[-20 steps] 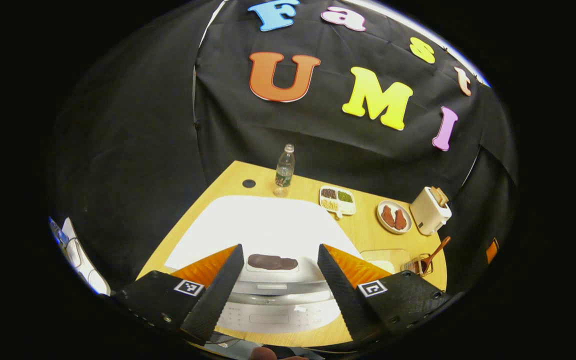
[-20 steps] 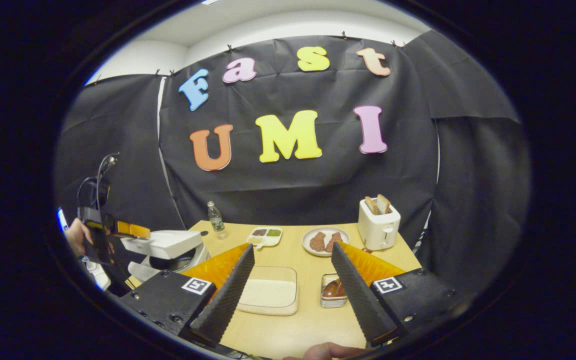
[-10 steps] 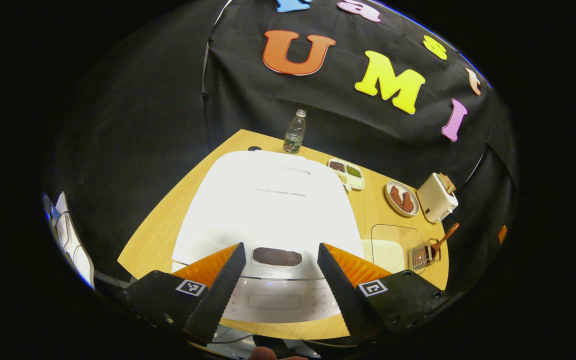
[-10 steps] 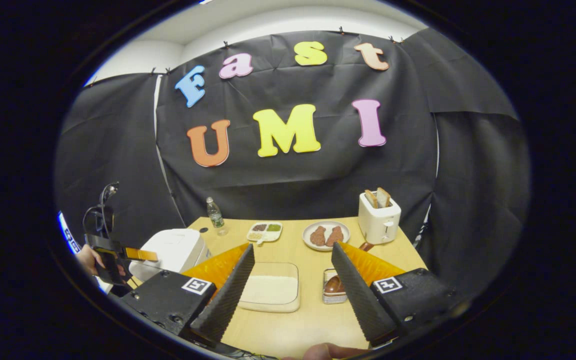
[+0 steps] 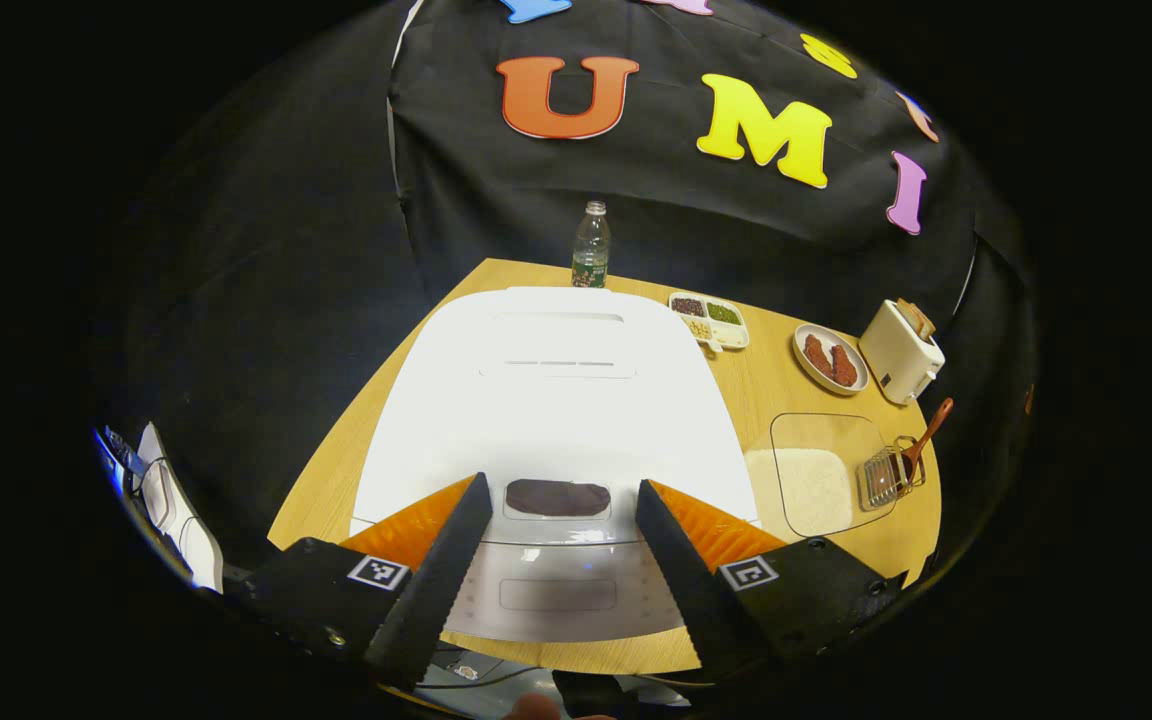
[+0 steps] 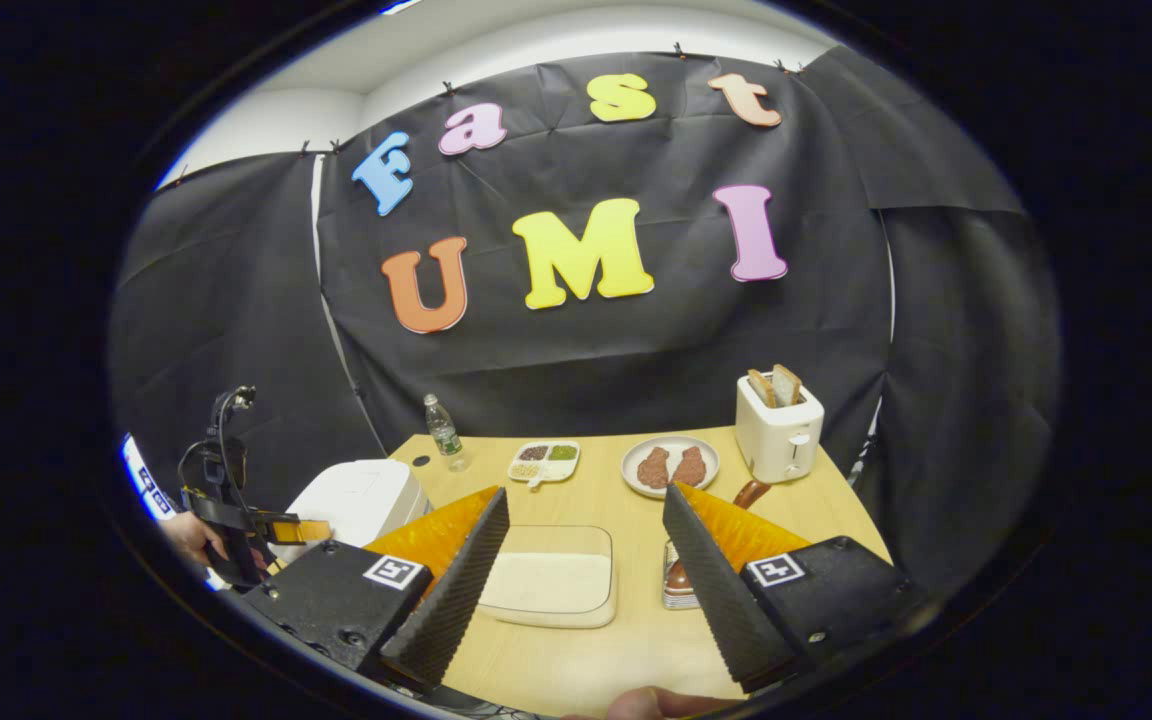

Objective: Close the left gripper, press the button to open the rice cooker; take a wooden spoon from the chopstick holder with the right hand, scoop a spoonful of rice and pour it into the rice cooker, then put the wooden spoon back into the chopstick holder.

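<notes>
the rice cooker [image 5: 556, 400] sits lidded on the table [image 5: 336, 470]. left tongs [image 5: 554, 600] hang spread above its dark button [image 5: 557, 497]; unclosed, they'd straddle it. right tongs [image 6: 586, 590] (also spread) hover over the rice tray [image 6: 548, 582].

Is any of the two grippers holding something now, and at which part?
Nothing is held. The left gripper is open above the rice cooker; the right gripper is open over the table.
</notes>
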The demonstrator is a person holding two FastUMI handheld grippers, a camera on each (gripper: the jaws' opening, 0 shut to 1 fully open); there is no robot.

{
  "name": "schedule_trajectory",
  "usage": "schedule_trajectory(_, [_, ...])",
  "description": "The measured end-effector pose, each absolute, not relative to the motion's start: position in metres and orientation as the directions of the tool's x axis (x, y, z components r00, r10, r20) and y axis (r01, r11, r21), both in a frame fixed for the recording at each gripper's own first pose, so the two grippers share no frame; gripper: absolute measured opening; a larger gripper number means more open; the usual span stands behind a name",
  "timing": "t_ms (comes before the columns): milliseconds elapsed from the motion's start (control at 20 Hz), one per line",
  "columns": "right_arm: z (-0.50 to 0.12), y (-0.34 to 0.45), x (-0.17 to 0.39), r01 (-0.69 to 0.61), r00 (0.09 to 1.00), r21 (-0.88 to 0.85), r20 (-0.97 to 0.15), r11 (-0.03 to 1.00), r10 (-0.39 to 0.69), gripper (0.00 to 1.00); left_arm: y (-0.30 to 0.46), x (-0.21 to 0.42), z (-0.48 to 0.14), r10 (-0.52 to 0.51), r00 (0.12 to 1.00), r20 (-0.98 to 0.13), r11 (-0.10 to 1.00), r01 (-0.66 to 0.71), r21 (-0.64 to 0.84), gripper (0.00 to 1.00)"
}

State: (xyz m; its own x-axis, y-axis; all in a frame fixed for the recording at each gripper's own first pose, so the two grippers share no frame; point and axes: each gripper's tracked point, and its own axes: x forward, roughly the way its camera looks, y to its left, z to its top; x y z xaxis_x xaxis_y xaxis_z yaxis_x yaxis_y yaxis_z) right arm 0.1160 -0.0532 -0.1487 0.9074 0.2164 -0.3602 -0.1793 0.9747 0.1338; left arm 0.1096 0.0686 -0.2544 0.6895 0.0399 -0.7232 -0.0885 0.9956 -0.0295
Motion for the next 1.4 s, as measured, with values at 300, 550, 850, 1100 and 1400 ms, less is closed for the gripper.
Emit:
schedule_trajectory(300, [-0.158,-0.059,0.132,-0.234,0.887,0.145,-0.372,0.961,0.272,1.00,0.077,0.114,-0.249,0.114,0.723,-0.681,0.989,-0.149,0.007,0.98])
schedule_trajectory(550, [-0.159,-0.076,0.153,-0.256,0.879,0.148,-0.375,0.955,0.294,1.00,0.079,0.112,-0.236,0.155,0.740,-0.654,0.977,-0.213,-0.009,0.97])
schedule_trajectory(850, [-0.125,-0.084,0.161,-0.231,0.918,0.116,-0.302,0.966,0.256,1.00,0.054,0.113,-0.156,0.133,0.866,-0.482,0.979,-0.190,-0.072,0.93])
schedule_trajectory(1100, [-0.077,-0.068,0.120,-0.176,0.965,0.049,-0.188,0.983,0.182,1.00,0.030,0.085,-0.049,0.080,0.966,-0.247,0.992,-0.101,-0.072,0.94])
schedule_trajectory(1400, [-0.041,-0.046,0.018,-0.061,0.993,0.010,-0.103,0.998,0.061,0.96,-0.021,0.011,0.001,-0.117,0.986,-0.119,0.989,0.105,-0.102,0.95])
